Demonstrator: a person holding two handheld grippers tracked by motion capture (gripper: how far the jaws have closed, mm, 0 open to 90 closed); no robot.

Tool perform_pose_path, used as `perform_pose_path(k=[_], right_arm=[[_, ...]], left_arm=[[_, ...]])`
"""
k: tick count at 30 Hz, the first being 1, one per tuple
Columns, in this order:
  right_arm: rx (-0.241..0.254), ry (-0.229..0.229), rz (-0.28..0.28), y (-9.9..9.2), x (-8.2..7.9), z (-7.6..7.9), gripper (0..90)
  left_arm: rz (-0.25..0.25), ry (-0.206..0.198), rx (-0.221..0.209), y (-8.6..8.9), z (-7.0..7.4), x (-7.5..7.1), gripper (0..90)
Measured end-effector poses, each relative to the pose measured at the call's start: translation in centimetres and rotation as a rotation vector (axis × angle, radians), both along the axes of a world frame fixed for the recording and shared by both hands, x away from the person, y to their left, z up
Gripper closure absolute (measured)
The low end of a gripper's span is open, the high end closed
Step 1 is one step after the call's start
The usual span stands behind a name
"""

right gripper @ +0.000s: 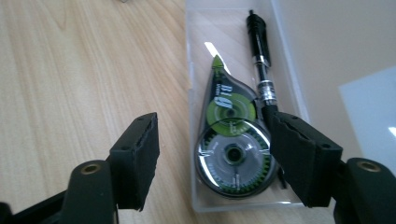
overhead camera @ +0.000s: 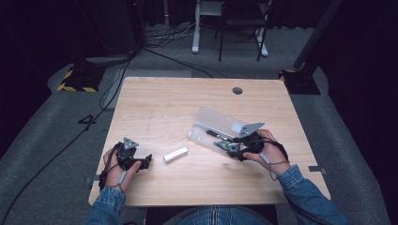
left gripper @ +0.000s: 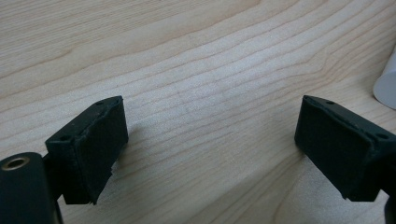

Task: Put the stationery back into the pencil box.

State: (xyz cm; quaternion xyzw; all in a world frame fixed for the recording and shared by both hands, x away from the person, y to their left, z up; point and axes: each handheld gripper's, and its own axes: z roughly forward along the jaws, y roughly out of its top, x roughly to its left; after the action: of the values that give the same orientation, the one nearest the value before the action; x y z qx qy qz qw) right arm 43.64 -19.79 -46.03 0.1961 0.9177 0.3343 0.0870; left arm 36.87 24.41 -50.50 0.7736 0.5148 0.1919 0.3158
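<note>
While the light wooden table (overhead camera: pixel 164 108) bears a clear plastic pencil case (right gripper: pixel 233 28) lying open at its right, the right gripper (right gripper: pixel 212 154) hangs spread over the green correction-tape roller (right gripper: pixel 231 144) and black pen (right gripper: pixel 260 60) inside; the left gripper (left gripper: pixel 210 140), spread and empty, rests near a small white stick-shaped eraser (overhead camera: pixel 175 154).

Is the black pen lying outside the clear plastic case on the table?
No, the black pen lies inside the clear plastic case, right beside the green correction tape dispenser.
</note>
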Motion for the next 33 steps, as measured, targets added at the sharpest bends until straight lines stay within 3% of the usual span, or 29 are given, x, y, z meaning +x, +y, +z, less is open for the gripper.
perform_pose_path(k=[21,25,31,33], right_arm=[[-0.023,0.018,0.011,0.3,0.0,-1.0,29.4],[-0.035,-0.006,0.003,0.3,0.0,-1.3,26.1],[-0.032,0.004,0.005,0.2,0.1,-1.0,33.1],[-0.008,0.005,0.006,0.2,0.0,-0.7,34.1]], left_arm=[[0.001,0.000,0.000,0.0,0.0,0.0,9.8],[0.000,0.000,0.001,0.0,0.0,0.0,9.8],[0.000,0.000,0.000,0.0,0.0,0.0,9.8],[0.000,0.000,0.000,0.0,0.0,0.0,9.8]])
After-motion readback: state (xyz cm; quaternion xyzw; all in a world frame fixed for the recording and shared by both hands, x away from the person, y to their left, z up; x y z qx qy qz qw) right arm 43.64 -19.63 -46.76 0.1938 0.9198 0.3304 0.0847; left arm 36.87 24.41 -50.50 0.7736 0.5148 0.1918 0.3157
